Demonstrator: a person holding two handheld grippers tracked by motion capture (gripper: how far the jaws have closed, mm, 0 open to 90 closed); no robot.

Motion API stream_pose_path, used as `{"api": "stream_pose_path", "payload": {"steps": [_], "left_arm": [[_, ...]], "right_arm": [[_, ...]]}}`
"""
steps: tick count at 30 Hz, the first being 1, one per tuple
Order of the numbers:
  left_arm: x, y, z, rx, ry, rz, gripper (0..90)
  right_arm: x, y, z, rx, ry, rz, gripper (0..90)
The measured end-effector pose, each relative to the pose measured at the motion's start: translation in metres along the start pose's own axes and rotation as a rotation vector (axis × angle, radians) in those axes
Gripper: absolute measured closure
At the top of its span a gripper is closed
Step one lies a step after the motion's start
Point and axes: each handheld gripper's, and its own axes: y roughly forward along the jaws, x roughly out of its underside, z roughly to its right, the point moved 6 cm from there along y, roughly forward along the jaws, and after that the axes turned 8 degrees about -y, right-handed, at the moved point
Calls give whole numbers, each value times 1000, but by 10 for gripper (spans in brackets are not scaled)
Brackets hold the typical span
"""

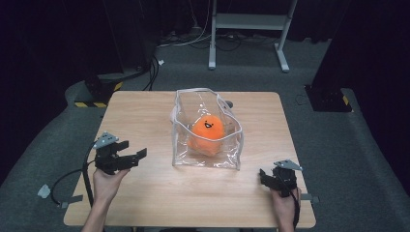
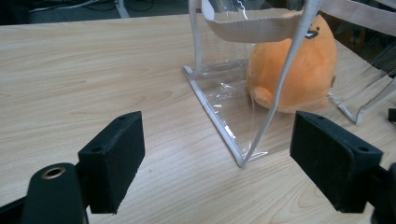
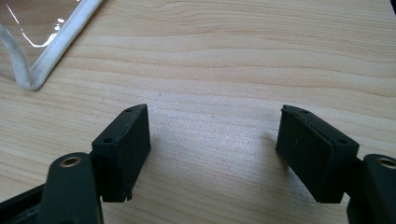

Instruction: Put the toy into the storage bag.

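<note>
Left hand-held gripper [image 1: 137,155] & right hand-held gripper [image 1: 263,175] are hovering wide open, empty, flanking clear bag [image 1: 227,157] w/ orange plush [image 1: 207,131] on desk [image 1: 145,116].

Bare table [image 1: 145,121] flanks the clear bag [image 1: 227,157]; its handles [image 1: 196,92] arch above.

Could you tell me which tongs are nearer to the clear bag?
Right, narrowly. The right tongs sit just off the clear bag's near right corner. The left tongs sit a little farther off its left side. Neither touches it.
</note>
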Motion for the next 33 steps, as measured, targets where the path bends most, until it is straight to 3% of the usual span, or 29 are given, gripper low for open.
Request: {"api": "stream_pose_path", "payload": {"steps": [16,33], "left_arm": [[12,2,-5,6,-27,-8,184],[22,7,-9,-11,-23,-27,182]], "right_arm": [[0,0,0,0,1,0,256],[0,0,0,0,1,0,256]]}}
